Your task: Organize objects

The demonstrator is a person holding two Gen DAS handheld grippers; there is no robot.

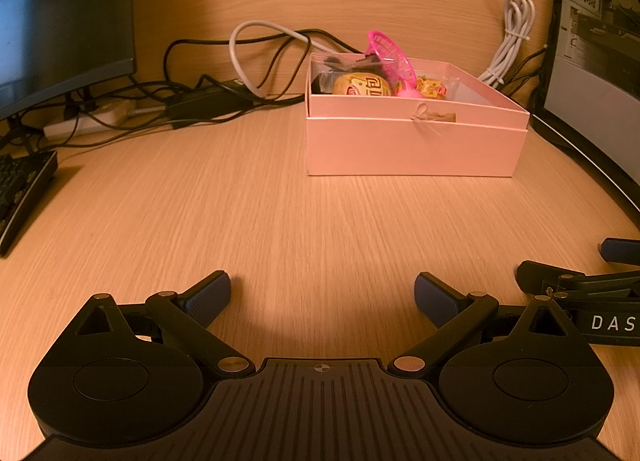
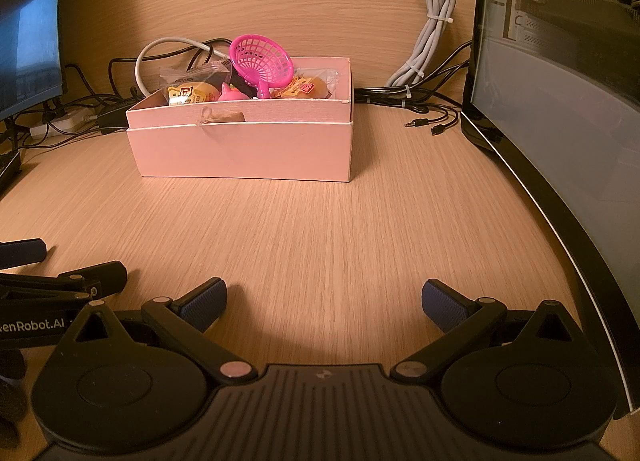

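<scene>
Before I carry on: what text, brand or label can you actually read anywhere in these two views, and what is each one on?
"DAS", cut off by the frame edge: white letters on the right gripper body, left wrist view.
"enRobot.AI", start cut off: white letters on the left gripper body, right wrist view.
Yellow snack packet in the pink box: large dark characters, not legible.
Second snack packet: red logo, too small.
Paper tag: no readable print.

Pink cardboard box (image 2: pixel 244 149) is sitting open on the bench, nested in its lid. Inside, a pink plastic mesh strainer (image 2: pixel 262 61) is leaning upright, tilted, among wrapped snack packets (image 2: pixel 188 91), with a small pink toy (image 2: pixel 232 94) lying beside them.
</scene>
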